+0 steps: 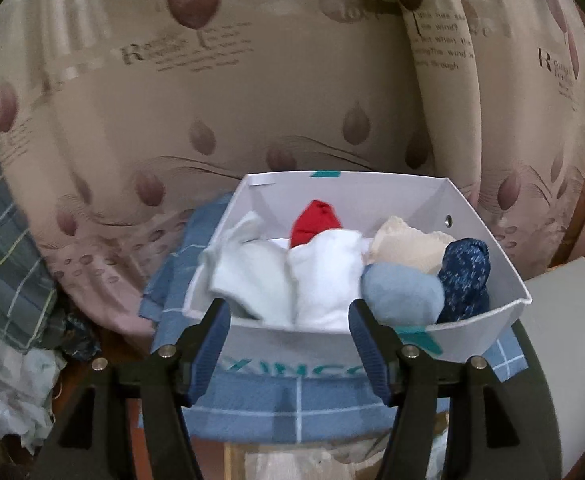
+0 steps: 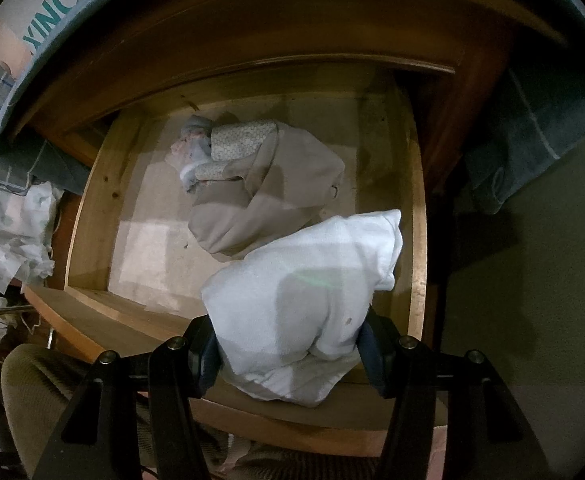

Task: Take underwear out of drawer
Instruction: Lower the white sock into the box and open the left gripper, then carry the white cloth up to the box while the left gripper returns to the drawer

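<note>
In the right wrist view an open wooden drawer [image 2: 88, 208] lies below my right gripper [image 2: 288, 320]. That gripper is shut on a white folded underwear bundle [image 2: 312, 280], held over the drawer's front right corner. A beige garment [image 2: 268, 184] and a small patterned roll [image 2: 240, 140] still lie inside. In the left wrist view my left gripper [image 1: 288, 306] stands open with nothing between its fingers, just in front of a white box [image 1: 492, 240]. The box holds rolled pieces: two white [image 1: 324, 272], a red [image 1: 316, 220], a beige [image 1: 404, 244], a light blue [image 1: 400, 292] and a navy speckled one [image 1: 464, 276].
The box rests on a blue checked cloth [image 1: 272, 400] in front of a printed beige curtain [image 1: 252, 100]. Plaid bedding [image 1: 4, 240] and crumpled white fabric [image 2: 16, 232] lie to the left. An olive cushion [image 2: 40, 392] is near the drawer's front left.
</note>
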{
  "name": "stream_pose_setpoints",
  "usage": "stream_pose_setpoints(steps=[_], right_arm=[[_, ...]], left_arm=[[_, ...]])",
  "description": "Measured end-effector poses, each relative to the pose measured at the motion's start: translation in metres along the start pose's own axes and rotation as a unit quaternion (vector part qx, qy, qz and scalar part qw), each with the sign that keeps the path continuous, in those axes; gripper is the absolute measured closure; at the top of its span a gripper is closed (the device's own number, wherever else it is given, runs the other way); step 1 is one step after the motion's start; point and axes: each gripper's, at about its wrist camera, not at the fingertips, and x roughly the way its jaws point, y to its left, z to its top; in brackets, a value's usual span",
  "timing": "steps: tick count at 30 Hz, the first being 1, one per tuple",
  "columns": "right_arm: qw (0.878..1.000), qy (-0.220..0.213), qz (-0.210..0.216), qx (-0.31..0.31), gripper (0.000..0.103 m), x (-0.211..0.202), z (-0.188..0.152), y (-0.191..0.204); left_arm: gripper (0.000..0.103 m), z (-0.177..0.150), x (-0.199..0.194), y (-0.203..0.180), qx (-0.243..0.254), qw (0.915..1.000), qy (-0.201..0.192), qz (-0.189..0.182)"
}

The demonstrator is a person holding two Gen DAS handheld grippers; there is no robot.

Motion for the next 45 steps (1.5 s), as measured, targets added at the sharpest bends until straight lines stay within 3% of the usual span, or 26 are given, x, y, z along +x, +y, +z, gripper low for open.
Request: stream_pose_setpoints(steps=[6,13,22,29,33,45], right_arm=[[1.0,-0.001,-0.008,-0.002,0.049,0.001,0.0,0.002],[1.0,-0.004,-0.018,-0.005,0.049,-0.001,0.001,0.005],[0.999,-0.023,-0.03,-0.007,0.049,-0.011,0.001,0.007],[0.998,-0.058,-0.021,-0.003,0.049,-0.031,0.0,0.008],[0.997,-0.077,-0.012,0.005,0.049,-0.053,0.005,0.006],[0.982,-0.184,-0.009,-0.04,0.048,-0.189,0.044,0.026]], left_arm=[[0.039,-0.051,-0.016,0.016,-0.002,0.9985,-0.005,0.055],[0.039,-0.127,0.005,0.03,-0.019,0.9962,0.058,0.062],[0.039,-0.193,0.037,0.036,-0.037,0.9915,0.11,0.058],[0.039,-0.213,0.055,0.039,-0.054,0.988,0.135,0.051],[0.039,-0.213,0.053,0.043,-0.068,0.989,0.123,0.047],[0.039,-0.214,0.05,0.042,-0.068,0.9893,0.118,0.051]])
